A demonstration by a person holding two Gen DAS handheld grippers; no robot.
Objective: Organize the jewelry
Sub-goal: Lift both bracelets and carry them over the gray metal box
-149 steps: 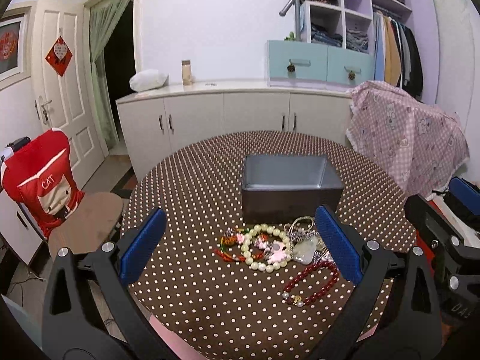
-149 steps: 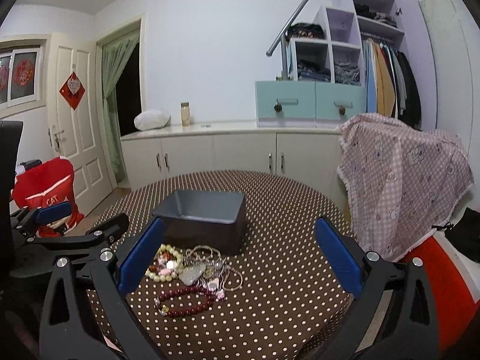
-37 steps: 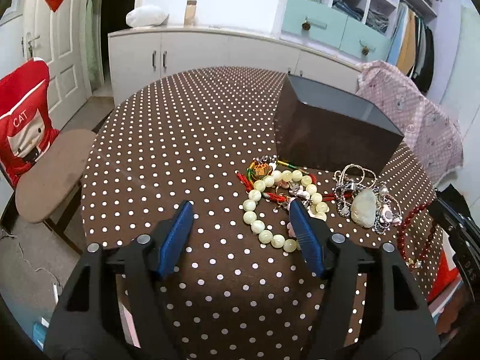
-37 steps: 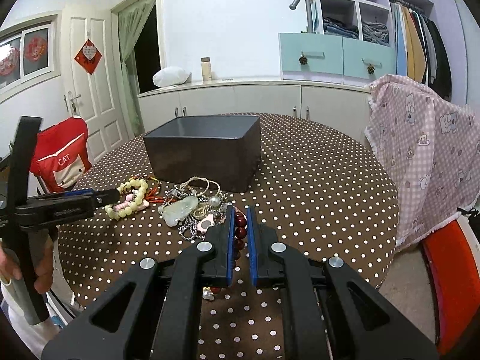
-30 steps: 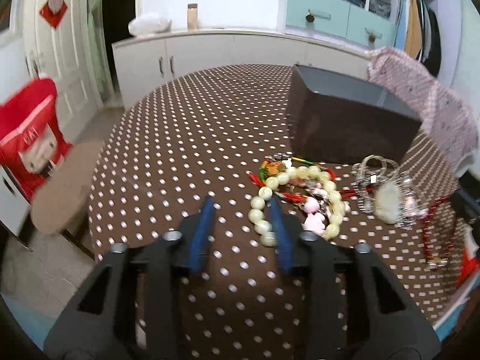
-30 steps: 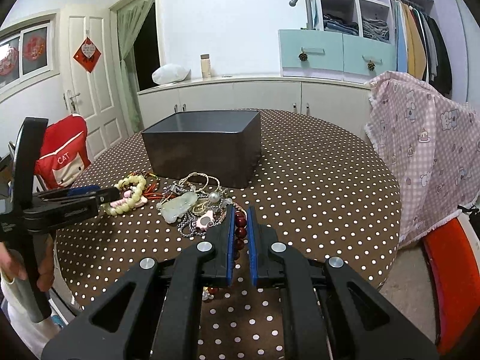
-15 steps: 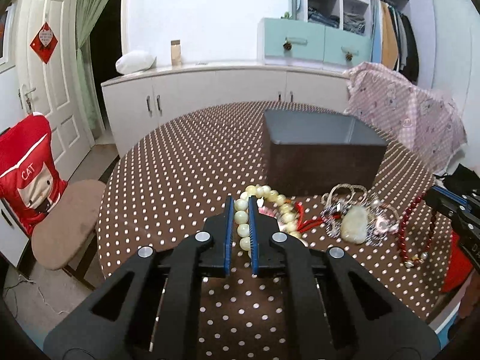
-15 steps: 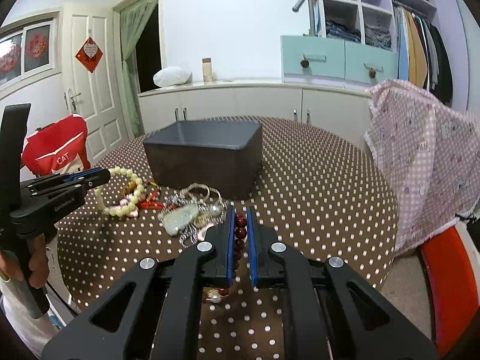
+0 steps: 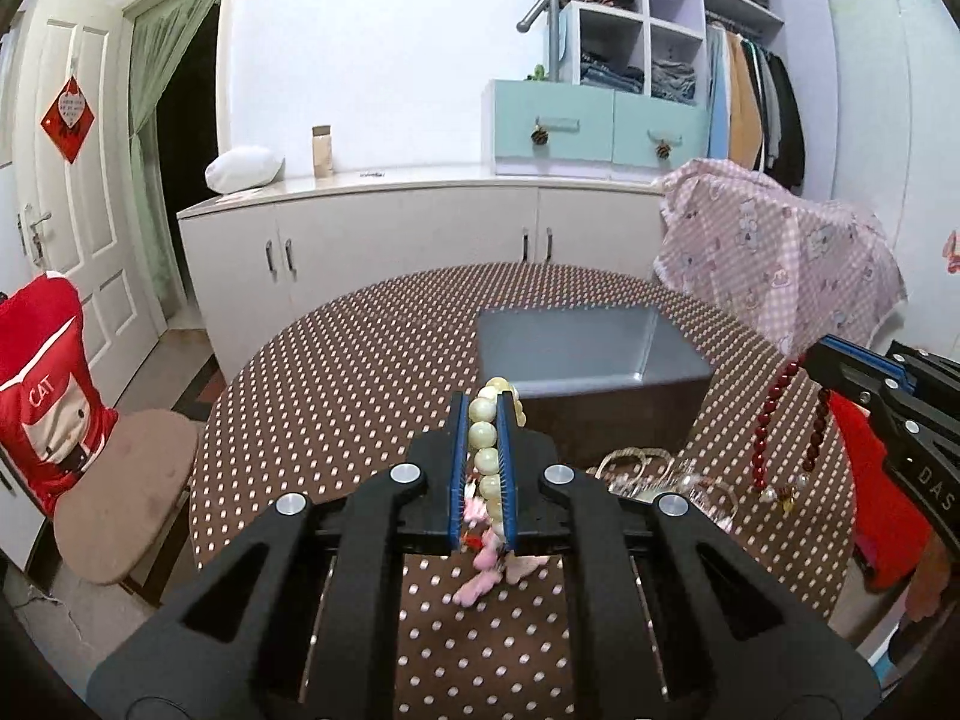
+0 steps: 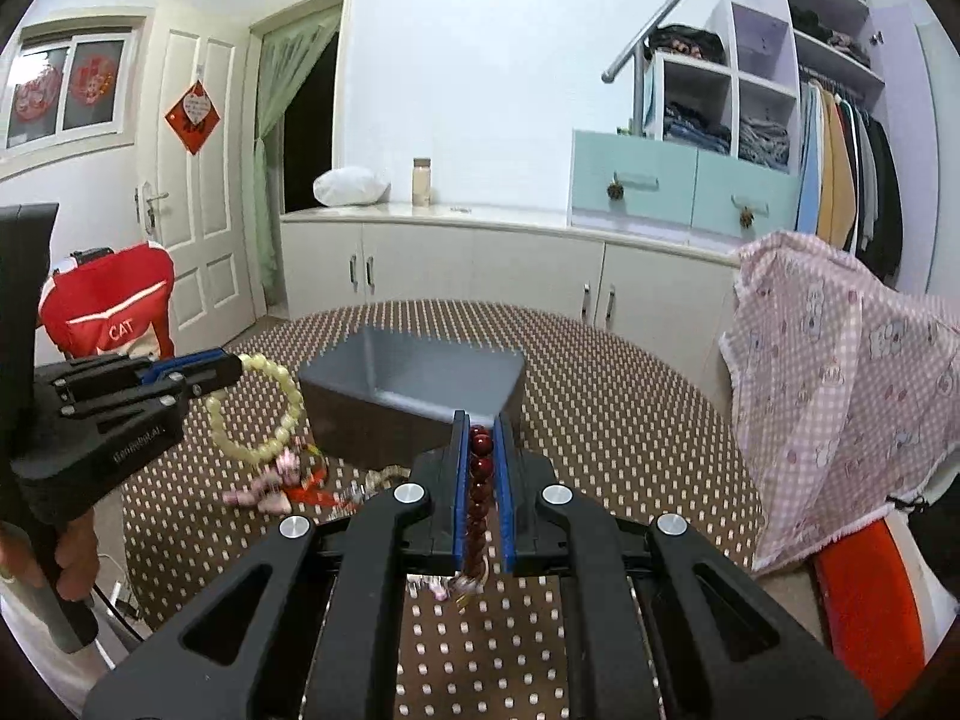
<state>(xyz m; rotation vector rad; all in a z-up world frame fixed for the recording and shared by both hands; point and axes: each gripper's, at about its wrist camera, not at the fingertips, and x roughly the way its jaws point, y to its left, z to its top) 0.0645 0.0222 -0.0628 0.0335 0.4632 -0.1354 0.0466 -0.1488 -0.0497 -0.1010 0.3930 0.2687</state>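
My left gripper (image 9: 482, 405) is shut on a cream bead bracelet (image 9: 483, 438) with pink and red charms hanging below it, lifted off the table. In the right wrist view that bracelet (image 10: 264, 414) dangles from the left gripper (image 10: 234, 367) at the left. My right gripper (image 10: 480, 423) is shut on a dark red bead bracelet (image 10: 479, 480), which hangs in the air at the right of the left wrist view as a loop (image 9: 780, 426). An open grey box (image 9: 588, 354) stands on the table just beyond both grippers. Silver jewelry (image 9: 666, 474) still lies in front of the box.
The round table (image 9: 336, 396) has a brown polka-dot cloth. A chair with a red cover (image 9: 42, 414) stands at the left, a chair draped in pink cloth (image 9: 780, 252) at the right. White cabinets (image 9: 408, 234) run behind. A hand (image 10: 66, 564) holds the left gripper's handle.
The left gripper closed on the cream bracelet and lifted it off the table. The right gripper, shut on the red bracelet throughout, rose too, so both bracelets now hang in the air.
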